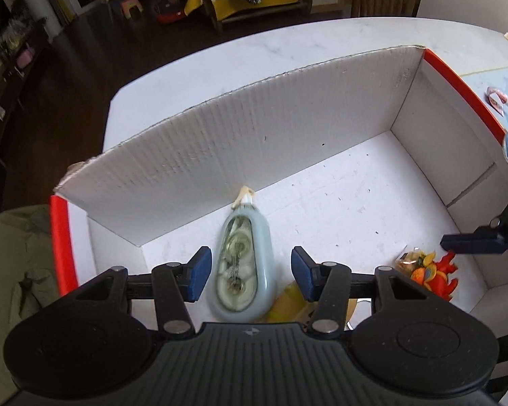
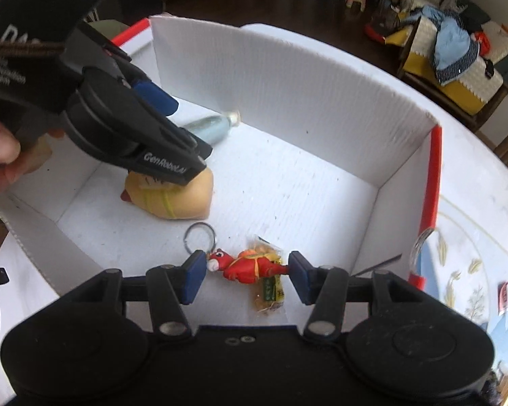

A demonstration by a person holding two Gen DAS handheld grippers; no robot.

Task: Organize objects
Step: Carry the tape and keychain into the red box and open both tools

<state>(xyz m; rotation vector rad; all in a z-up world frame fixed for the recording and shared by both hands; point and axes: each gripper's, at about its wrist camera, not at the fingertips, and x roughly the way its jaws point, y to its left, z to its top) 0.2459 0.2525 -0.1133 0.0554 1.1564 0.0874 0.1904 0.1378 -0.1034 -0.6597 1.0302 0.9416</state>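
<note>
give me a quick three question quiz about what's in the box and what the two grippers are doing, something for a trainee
1. True or false: the correction tape dispenser lies inside the white box.
2. Which item lies between the right gripper fingers? A) red keychain figure B) hot dog toy C) a spoon
3. Fill in: the left gripper is ____, gripping nothing.

Key: 1 true; 2 A; 3 open
</note>
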